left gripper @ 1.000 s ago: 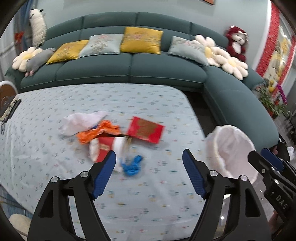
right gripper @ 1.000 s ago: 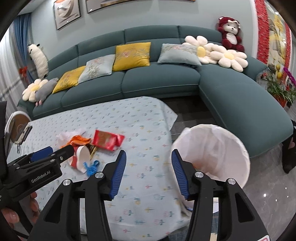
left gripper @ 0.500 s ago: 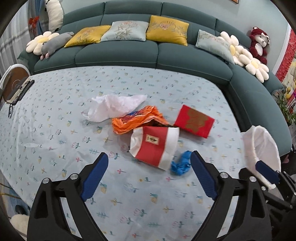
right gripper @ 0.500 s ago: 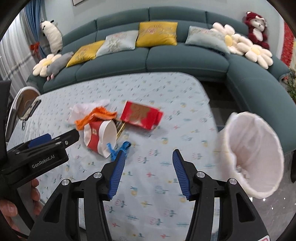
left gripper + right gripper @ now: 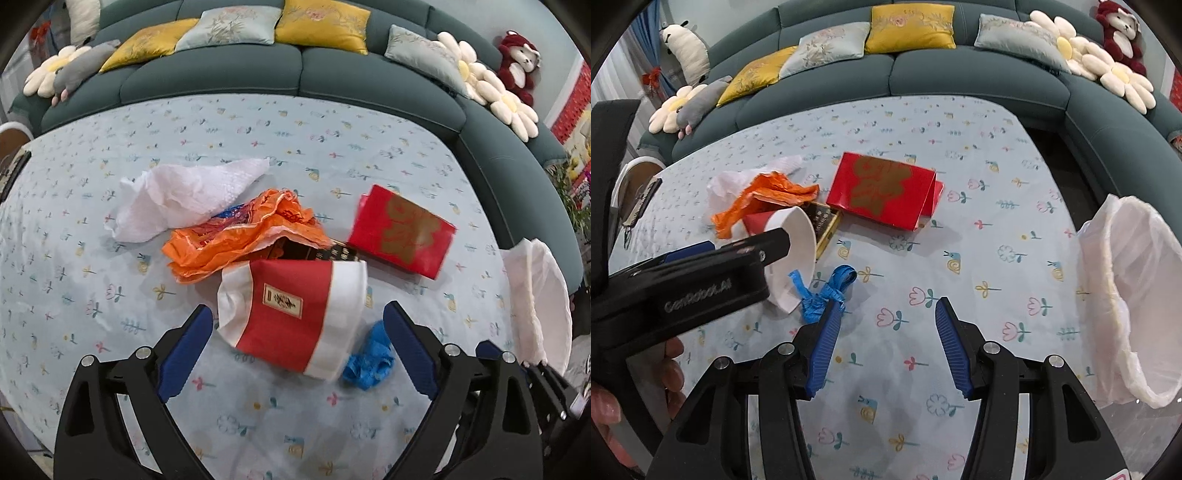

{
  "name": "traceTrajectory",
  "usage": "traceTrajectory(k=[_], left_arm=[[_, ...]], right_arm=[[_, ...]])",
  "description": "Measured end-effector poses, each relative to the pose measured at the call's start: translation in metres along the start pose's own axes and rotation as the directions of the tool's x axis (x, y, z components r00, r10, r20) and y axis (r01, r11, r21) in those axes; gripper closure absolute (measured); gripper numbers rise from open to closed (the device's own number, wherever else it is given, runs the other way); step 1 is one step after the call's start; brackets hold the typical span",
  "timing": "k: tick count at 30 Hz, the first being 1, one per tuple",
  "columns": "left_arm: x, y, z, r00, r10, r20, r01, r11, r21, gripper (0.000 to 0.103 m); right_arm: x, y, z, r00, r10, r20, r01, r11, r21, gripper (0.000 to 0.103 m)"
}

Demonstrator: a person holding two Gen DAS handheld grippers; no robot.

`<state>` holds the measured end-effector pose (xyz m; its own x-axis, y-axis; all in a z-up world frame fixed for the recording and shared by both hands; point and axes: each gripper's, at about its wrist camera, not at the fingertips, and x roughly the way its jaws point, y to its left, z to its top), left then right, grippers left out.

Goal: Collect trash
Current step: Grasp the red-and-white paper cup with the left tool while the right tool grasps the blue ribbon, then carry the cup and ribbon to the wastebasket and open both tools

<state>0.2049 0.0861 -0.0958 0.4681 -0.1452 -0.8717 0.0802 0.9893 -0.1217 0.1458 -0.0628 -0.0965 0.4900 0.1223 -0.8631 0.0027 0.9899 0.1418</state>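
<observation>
A red and white paper cup (image 5: 295, 314) lies on its side on the flowered tablecloth (image 5: 92, 295). My left gripper (image 5: 299, 347) is open with the cup between its fingers, not closed on it. A blue scrap (image 5: 369, 354) lies at the cup's right, also in the right wrist view (image 5: 823, 291). Behind are an orange wrapper (image 5: 236, 236), white tissue (image 5: 184, 195), a dark box (image 5: 823, 221) and a red packet (image 5: 402, 229). My right gripper (image 5: 886, 339) is open and empty over bare cloth. The cup also shows in the right wrist view (image 5: 794, 254).
A white-lined trash bin (image 5: 1137, 295) stands off the table's right edge, also in the left wrist view (image 5: 539, 302). A teal sofa (image 5: 295, 74) with cushions and plush toys curves behind and to the right. A chair (image 5: 635, 184) stands at the left.
Both grippers have moved forward and down toward the trash pile. The left gripper's fingers now flank the paper cup. The bin has slid to the right edge of both views.
</observation>
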Motion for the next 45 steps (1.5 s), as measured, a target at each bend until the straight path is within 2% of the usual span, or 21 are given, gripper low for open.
traceTrajectory(k=[3, 4, 10, 16, 18, 20, 21, 32, 45], left_arm=[[0.013, 0.004, 0.002, 1.0, 0.01, -0.027, -0.01, 1.0, -0.008, 0.016], [0.015, 0.006, 0.002, 1.0, 0.009, -0.028, -0.01, 1.0, -0.01, 0.021], [0.017, 0.011, -0.001, 1.0, 0.019, -0.005, -0.019, 1.0, 0.02, 0.022], [0.012, 0.018, -0.006, 1.0, 0.021, 0.006, -0.021, 1.0, 0.009, 0.022], [0.009, 0.018, -0.008, 1.0, 0.026, 0.012, -0.026, 1.0, 0.016, 0.022], [0.006, 0.017, -0.008, 0.999, 0.028, 0.018, -0.028, 0.999, 0.02, 0.022], [0.004, 0.017, -0.009, 0.999, 0.029, 0.02, -0.029, 0.999, 0.019, 0.022], [-0.033, -0.008, -0.012, 0.998, 0.012, 0.064, -0.014, 1.0, 0.025, 0.022], [-0.088, -0.106, -0.019, 0.987, -0.076, 0.139, 0.053, 0.985, 0.164, 0.022]], right_arm=[[0.01, 0.004, 0.002, 1.0, 0.015, -0.014, -0.015, 1.0, 0.002, 0.051], [0.013, 0.006, 0.003, 1.0, 0.021, -0.017, -0.021, 1.0, 0.002, 0.051], [0.029, 0.022, 0.008, 0.998, 0.051, -0.029, -0.052, 0.999, -0.015, 0.051], [0.045, 0.029, 0.007, 0.996, 0.068, -0.054, -0.069, 0.998, -0.016, 0.051], [0.048, 0.03, 0.005, 0.994, 0.082, -0.065, -0.084, 0.996, -0.016, 0.057], [0.048, 0.031, 0.003, 0.992, 0.102, -0.077, -0.104, 0.994, -0.024, 0.08], [0.047, 0.032, 0.002, 0.992, 0.103, -0.077, -0.106, 0.994, -0.03, 0.08], [-0.006, 0.002, 0.005, 0.996, 0.081, 0.036, -0.082, 0.997, 0.013, 0.085], [-0.097, -0.089, -0.003, 0.982, -0.022, 0.185, -0.001, 0.992, 0.124, 0.085]])
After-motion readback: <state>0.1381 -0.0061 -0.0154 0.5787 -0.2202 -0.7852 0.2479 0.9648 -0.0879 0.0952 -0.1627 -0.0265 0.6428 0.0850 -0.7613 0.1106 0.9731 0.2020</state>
